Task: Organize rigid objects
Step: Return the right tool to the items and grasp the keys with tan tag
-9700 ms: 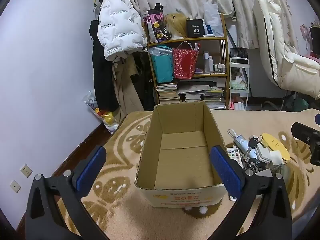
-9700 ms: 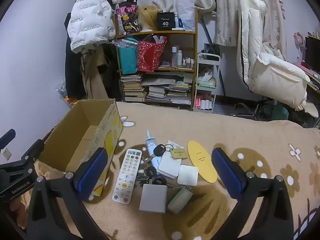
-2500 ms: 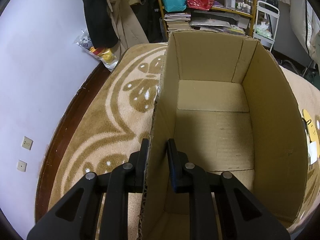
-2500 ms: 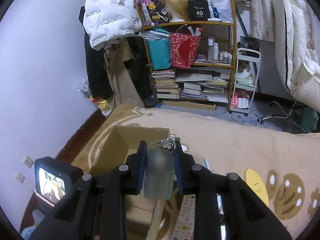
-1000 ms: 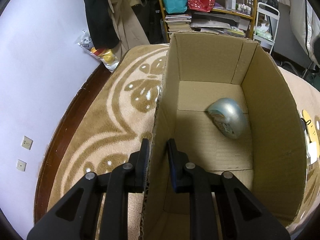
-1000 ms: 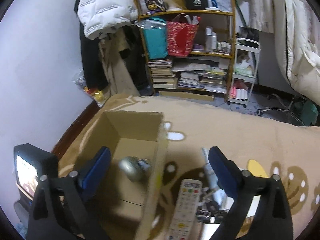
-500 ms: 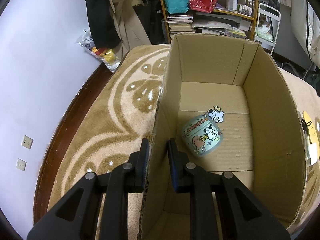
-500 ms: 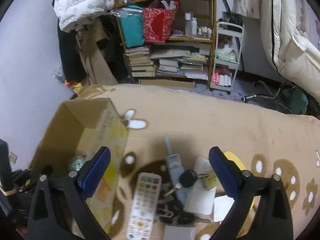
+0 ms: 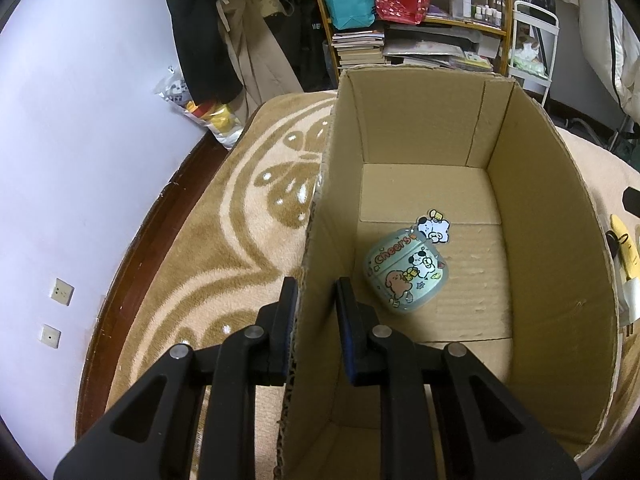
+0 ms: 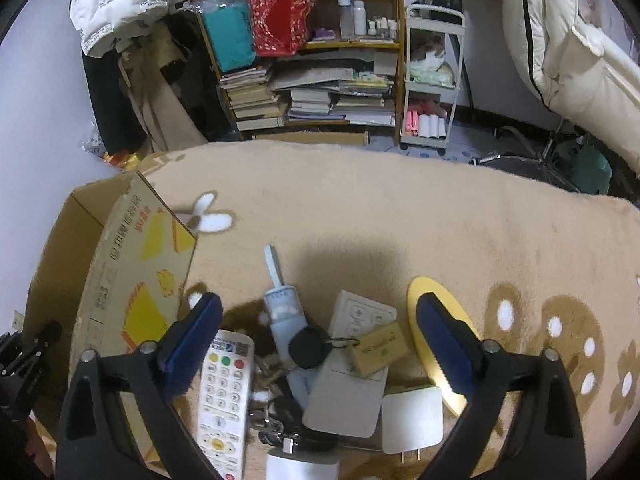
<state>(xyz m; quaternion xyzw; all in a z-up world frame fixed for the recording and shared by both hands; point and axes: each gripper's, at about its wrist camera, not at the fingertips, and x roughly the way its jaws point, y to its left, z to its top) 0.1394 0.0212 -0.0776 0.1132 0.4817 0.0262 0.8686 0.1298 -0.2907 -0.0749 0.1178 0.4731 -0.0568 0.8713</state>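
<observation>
- The little round blue case with cartoon dogs (image 9: 405, 278) was in my right gripper (image 10: 318, 320) a moment ago; now it lies flat on the floor of the open brown cardboard box (image 9: 540, 216), its dog charm by its top.
- My left gripper (image 9: 314, 308) is pinched tight on the box's left wall, tilted down. The case is just past my inner finger, not touching.
- My right gripper has moved over the pile and points down at it. Its jaws stand wide, just starting to close, holding nothing.
- Under it lie a white remote with coloured buttons (image 10: 224, 396), a pale blue bottle (image 10: 282, 312), a black key fob (image 10: 308, 346) and a yellow oval plate (image 10: 420, 292).
</observation>
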